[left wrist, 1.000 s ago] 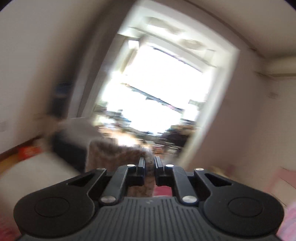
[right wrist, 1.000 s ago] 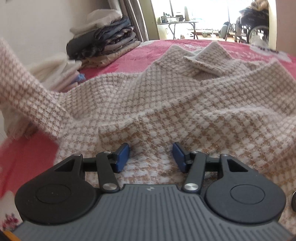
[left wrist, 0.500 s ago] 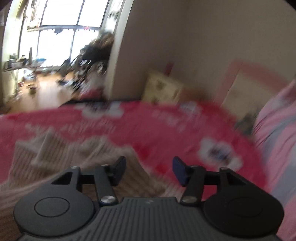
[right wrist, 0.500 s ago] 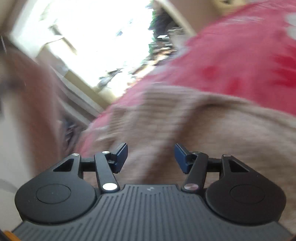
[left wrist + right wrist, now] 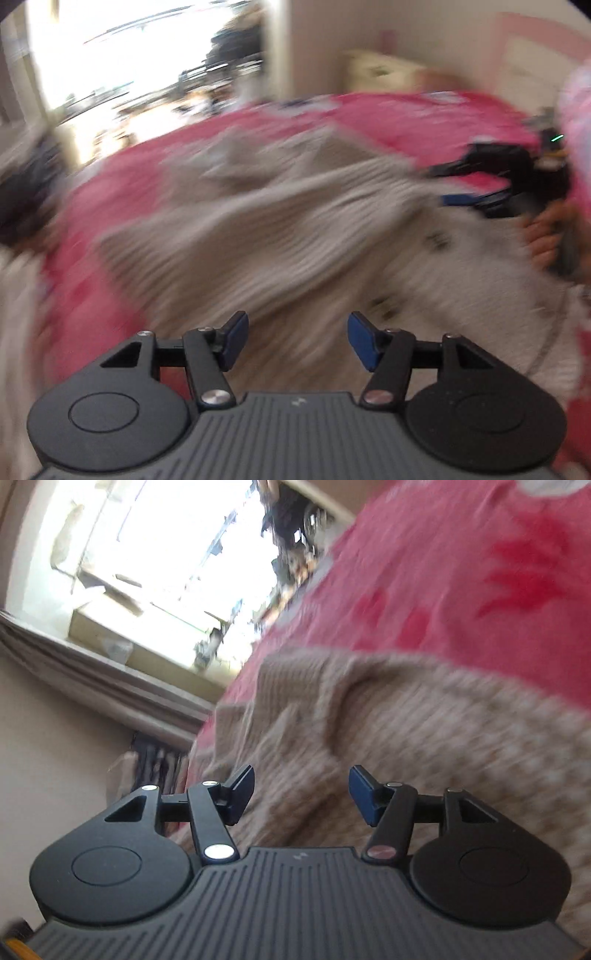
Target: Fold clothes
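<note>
- Left gripper (image 5: 295, 341), bottom centre of the left wrist view: blue-padded jaws standing apart, having just been opening; nothing between them, no pad pressing on cloth.
- Checked beige-and-white garment (image 5: 266, 236), middle of the same view: spread rumpled over the bed just beyond the left gripper's tips; heavily blurred.
- Right gripper (image 5: 476, 184), right edge of the left wrist view: black body with a blue pad, held over the garment's right edge by a hand (image 5: 546, 236); fingers show only as a blur.
- Red-pink bedcover (image 5: 406, 114), upper middle and left: lies under the garment, with pale floral patches.
- Bright window (image 5: 129, 55), upper left, far.
- Right gripper (image 5: 301, 794), bottom centre of the right wrist view, frame strongly tilted: jaws moderately wide, nothing gripped.
- Garment (image 5: 369, 738), centre and right: folds directly ahead of the tips.
- Bedcover (image 5: 480, 572), upper right.
- Curtain (image 5: 110, 679), left, far.
</note>
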